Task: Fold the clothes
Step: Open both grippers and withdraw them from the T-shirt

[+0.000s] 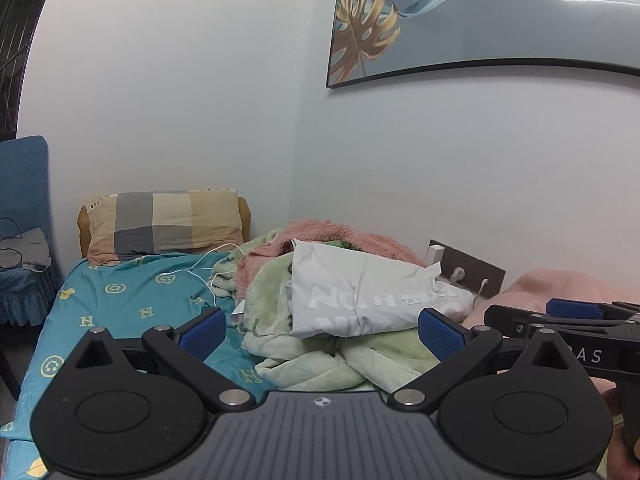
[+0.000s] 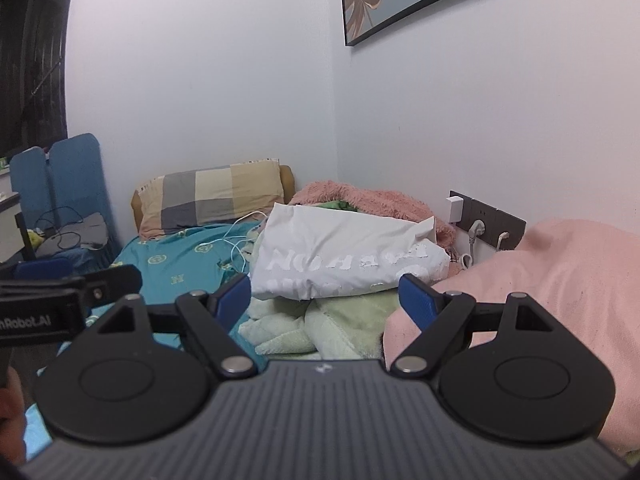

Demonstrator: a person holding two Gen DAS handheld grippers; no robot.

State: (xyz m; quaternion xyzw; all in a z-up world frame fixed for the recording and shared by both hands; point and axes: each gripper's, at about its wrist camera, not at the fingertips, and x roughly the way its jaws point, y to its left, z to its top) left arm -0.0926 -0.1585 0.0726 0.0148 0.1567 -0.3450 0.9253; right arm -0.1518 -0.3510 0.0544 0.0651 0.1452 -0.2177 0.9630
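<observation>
A pile lies on the bed against the wall: a pale green fleece garment (image 1: 304,364) (image 2: 344,320), a fuzzy pink one (image 1: 344,236) (image 2: 368,200) behind it, and a white plastic bag with faded lettering (image 1: 360,296) (image 2: 340,260) on top. A smooth pink cloth (image 2: 540,280) (image 1: 560,288) lies at the right. My left gripper (image 1: 322,334) is open and empty, raised in front of the pile. My right gripper (image 2: 324,300) is open and empty, just right of the left one, near the pink cloth's edge.
The bed has a teal printed sheet (image 1: 132,304) (image 2: 180,260) and a checked pillow (image 1: 164,220) (image 2: 212,196) at its head. A white charging cable (image 1: 200,268) lies on the sheet. A wall socket strip (image 2: 488,220) holds plugs. A blue chair (image 1: 24,232) stands at left.
</observation>
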